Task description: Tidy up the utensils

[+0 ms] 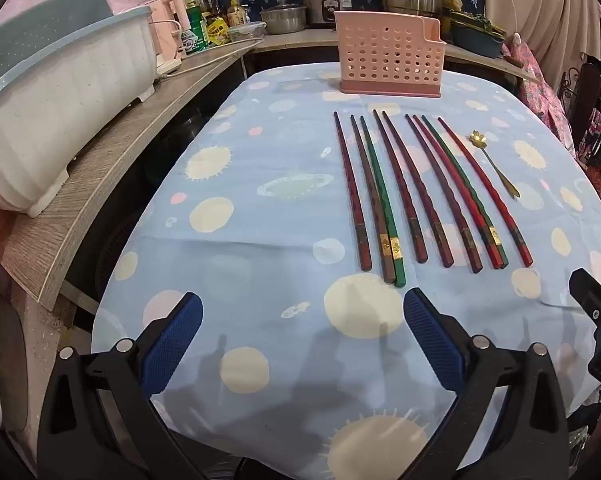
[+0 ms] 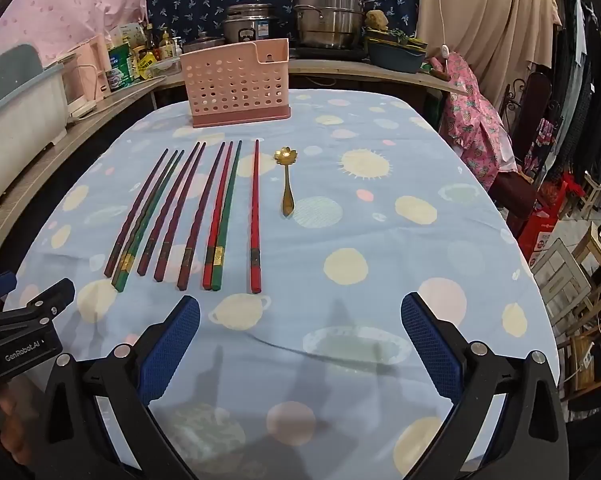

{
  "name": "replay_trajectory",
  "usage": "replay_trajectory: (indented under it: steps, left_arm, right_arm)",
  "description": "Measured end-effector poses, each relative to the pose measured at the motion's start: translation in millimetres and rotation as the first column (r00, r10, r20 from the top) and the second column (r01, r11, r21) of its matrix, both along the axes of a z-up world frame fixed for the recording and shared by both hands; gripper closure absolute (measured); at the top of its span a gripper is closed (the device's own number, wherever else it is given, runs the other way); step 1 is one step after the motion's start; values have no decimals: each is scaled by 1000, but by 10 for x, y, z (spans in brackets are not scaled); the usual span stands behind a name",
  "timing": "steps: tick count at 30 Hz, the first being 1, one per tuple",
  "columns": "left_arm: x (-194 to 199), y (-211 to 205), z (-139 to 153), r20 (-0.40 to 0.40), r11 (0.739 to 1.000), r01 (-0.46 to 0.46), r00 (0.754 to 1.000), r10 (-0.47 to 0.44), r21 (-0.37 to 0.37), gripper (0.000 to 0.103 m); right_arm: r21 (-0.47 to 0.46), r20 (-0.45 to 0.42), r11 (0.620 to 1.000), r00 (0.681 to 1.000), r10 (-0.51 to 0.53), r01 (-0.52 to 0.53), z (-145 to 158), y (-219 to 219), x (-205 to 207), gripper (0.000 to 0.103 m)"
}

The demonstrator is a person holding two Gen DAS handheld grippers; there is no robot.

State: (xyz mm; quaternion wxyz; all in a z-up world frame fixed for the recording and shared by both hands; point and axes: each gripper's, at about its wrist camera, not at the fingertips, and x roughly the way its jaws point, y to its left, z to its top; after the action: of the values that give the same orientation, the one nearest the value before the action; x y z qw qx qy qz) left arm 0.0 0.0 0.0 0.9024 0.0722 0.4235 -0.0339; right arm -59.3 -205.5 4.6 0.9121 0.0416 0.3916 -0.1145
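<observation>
Above the near edge of the table, the left gripper (image 1: 302,334) hangs tilted downward with its blue-padded jaws spread as wide as they go and nothing between them; the right gripper (image 2: 300,334) beside it is the same, fully parted and empty, its black frame showing at the edge of the left wrist view. Neither touches any utensil. Just ahead of the fingers, on the blue planet-print tablecloth (image 1: 260,208), lies a row of chopsticks (image 1: 416,192) with thick ends toward the grippers and tips pointing away. I count nine: a dark red one at the left, then a brown and green pair lying against each other, two dark red ones a little apart, another dark red one, a bright red and green pair touching, and a single bright red one at the right. Just beside that last stick rests one small gold spoon (image 2: 286,180) with a flower-shaped bowl, bowl end away. Beyond the tips, well apart from them, stands one pink perforated utensil holder (image 1: 390,54), upright and, as far as its holes show, empty. By my reading the task has not begun: all ten utensils remain to be lifted and stood in the holder.
</observation>
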Motion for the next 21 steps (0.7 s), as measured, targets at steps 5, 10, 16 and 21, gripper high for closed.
replay_trajectory:
  steps: [5, 10, 16, 21]
  left_arm:
    - [2, -14, -3, 3, 1000, 4, 1000, -4, 0, 7]
    - [-20, -54, -19, 6, 1000, 13, 1000, -13, 2, 7]
    - [-37, -65, -44, 5, 1000, 16, 1000, -16, 3, 7]
    - [-6, -57, -21, -3, 1000, 18, 1000, -18, 0, 7]
  right_arm:
    - [2, 9, 1000, 1000, 1, -1, 3, 7, -11, 7]
    - [-1, 7, 1000, 1000, 1, -1, 12, 9, -5, 7]
    - [0, 4, 1000, 1000, 1, -1, 4, 13, -6, 7]
    - [-1, 1, 1000, 1000, 1, -1, 11, 5, -3, 7]
